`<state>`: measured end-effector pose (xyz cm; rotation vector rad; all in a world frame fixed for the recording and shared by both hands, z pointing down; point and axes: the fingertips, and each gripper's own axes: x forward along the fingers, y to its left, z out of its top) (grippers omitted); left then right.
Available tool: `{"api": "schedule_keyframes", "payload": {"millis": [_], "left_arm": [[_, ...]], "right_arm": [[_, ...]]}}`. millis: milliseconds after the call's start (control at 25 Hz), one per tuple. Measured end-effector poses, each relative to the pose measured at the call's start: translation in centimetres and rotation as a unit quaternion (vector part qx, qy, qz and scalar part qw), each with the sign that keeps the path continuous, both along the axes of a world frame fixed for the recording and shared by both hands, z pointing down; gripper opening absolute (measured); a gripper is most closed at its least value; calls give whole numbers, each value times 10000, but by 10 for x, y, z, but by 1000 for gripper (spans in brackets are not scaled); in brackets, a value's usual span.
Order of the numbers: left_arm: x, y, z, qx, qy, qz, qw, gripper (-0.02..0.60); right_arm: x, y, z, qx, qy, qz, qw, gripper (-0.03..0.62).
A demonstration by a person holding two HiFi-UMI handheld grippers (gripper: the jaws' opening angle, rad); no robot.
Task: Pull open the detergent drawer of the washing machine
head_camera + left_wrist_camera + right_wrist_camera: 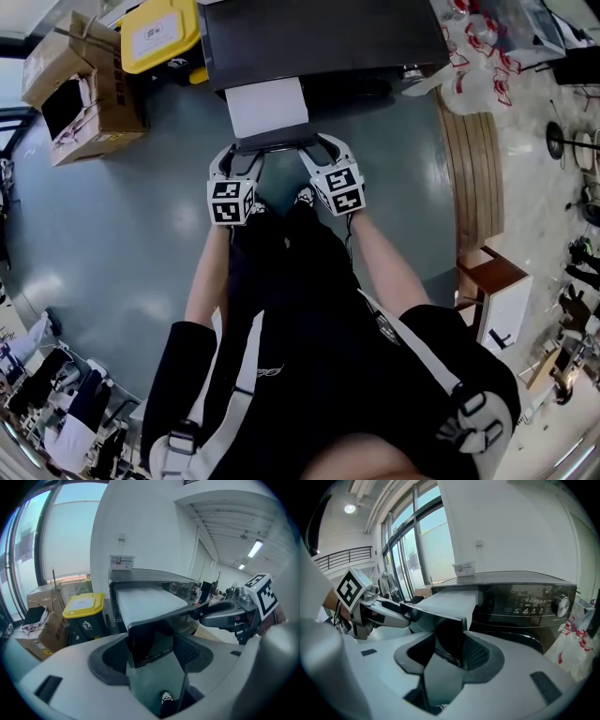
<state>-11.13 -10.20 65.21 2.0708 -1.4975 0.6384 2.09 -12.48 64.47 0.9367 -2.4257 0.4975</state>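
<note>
Grey floor [122, 216] fronts the washing machine [319, 37], and its detergent drawer [267, 108] already stands well out of the machine's front, white tray exposed, dark front panel [272, 145] on the end farthest from the machine. Left tool [151, 641] is clamped on that panel's left end and right tool [450, 646] on its right end, each part-way wide with the panel pinched between its pads. For any travel left I'd pull both straight away from the machine, level and in step so the tray doesn't rack, easing off near the stop.

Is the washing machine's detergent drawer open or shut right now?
Open: the detergent drawer juts well out of the washing machine, white top exposed.
</note>
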Motion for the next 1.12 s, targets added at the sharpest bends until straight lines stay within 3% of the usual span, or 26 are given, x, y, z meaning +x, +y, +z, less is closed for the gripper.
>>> {"api": "schedule_keyframes", "payload": {"millis": [1120], "left_arm": [[6, 36, -1, -75, 148, 78, 9998, 285]], "right_arm": [[7, 37, 0, 25, 108, 97, 9999, 190]]}}
